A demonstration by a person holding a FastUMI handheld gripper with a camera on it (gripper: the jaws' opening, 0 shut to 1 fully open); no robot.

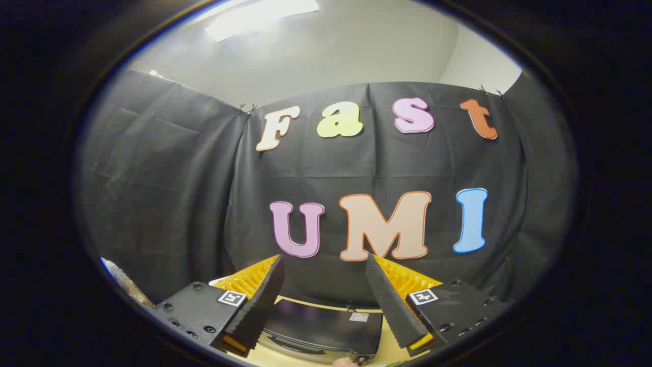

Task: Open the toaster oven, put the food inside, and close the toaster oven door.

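My gripper is held high and open, nothing between its fingers. Low between and below the fingers lies the black toaster oven, seen from above, its top facing me and its front edge with the handle toward me. It stands on a light wooden table. A small rounded bit at the oven's near edge may be the food or a knob; I cannot tell which.
The booth's black cloth wall rises behind the oven and takes up most of the scene, with a pale ceiling and a light panel above it. A crinkled, clear wrapping shows beside the left finger.
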